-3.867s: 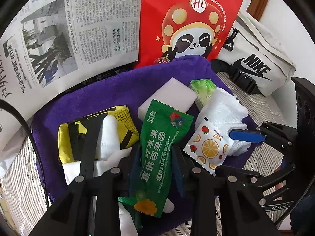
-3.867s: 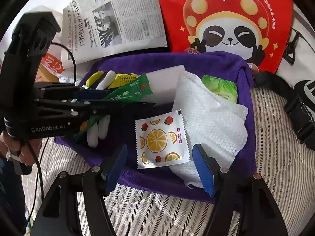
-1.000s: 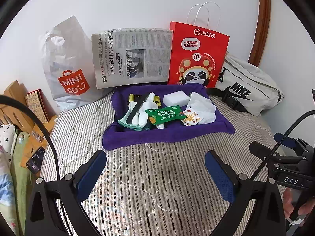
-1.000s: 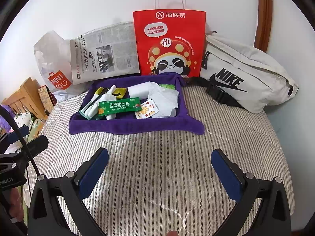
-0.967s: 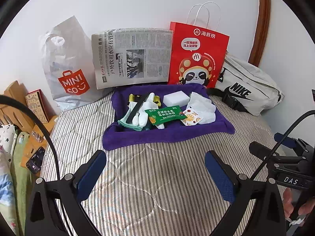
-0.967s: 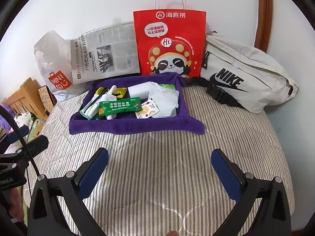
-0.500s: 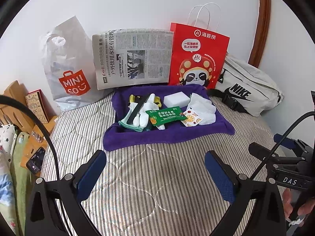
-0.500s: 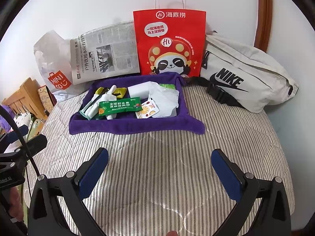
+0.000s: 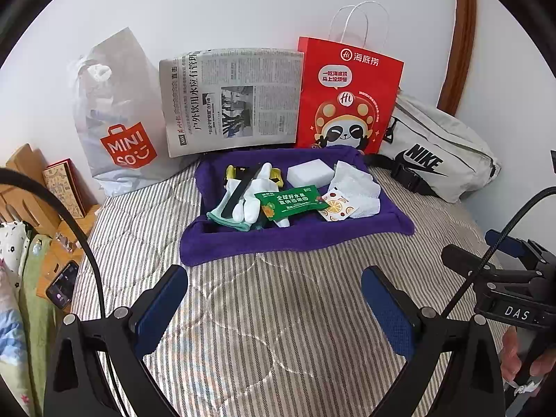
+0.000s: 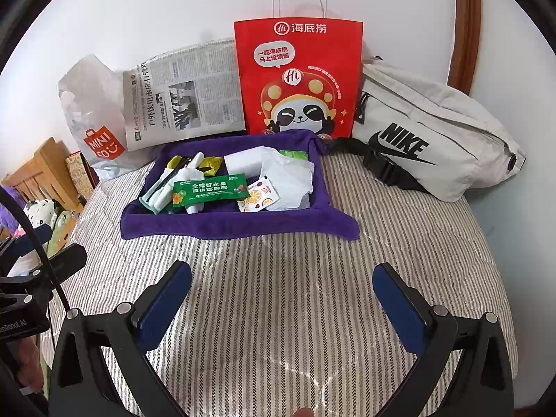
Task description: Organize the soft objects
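Hovering wide open and empty over the striped bed point(image 9: 278, 330), the left tool point(image 9: 274, 309) has barely shifted in the last second; 3.9 seconds ago it gripped the green packet point(image 9: 292, 203). That packet now lies in the purple tray point(image 9: 295, 239), between white gloves point(image 9: 248, 196) and orange-print sachet point(image 9: 337, 206). The right tool point(image 10: 281, 305) matches: spread, holding nothing.

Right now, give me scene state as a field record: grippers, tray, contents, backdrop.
left gripper: open, empty, above the striped mattress
right gripper: open, empty, short of the tray
tray: purple towel tray on the mattress
contents: white gloves, green snack packet, fruit-print sachet, white sponge block, white cloth
backdrop: Miniso bag, newspaper, red Haidilao bag, Nike bag
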A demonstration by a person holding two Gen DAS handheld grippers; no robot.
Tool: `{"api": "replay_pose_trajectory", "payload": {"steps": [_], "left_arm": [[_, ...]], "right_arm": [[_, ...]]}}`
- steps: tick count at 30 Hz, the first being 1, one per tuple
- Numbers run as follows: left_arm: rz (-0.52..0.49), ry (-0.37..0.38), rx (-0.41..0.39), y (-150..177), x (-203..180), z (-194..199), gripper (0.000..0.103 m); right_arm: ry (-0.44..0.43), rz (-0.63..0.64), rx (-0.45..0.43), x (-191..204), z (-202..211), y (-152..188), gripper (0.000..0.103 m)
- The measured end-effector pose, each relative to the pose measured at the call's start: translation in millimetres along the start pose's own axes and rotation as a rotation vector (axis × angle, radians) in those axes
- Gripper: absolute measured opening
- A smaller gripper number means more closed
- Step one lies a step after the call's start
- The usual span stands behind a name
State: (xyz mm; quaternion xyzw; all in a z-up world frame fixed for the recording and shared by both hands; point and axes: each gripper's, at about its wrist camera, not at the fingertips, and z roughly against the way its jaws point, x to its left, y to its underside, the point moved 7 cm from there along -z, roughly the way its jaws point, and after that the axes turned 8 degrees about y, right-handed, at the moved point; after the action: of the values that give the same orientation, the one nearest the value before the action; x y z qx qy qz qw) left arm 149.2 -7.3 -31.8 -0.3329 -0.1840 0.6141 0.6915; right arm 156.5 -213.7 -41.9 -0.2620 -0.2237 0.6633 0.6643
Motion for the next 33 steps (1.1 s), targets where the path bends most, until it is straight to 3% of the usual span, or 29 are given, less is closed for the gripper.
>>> {"api": "replay_pose_trajectory", "payload": {"steps": [33], "left_arm": [[-0.005, -0.009, 0.005, -2.9, 7.1, -3.4, 0.101]], "right_arm": [[-0.014, 0.016, 0.012, 5.4, -2.2, 0.3, 0.103]]}}
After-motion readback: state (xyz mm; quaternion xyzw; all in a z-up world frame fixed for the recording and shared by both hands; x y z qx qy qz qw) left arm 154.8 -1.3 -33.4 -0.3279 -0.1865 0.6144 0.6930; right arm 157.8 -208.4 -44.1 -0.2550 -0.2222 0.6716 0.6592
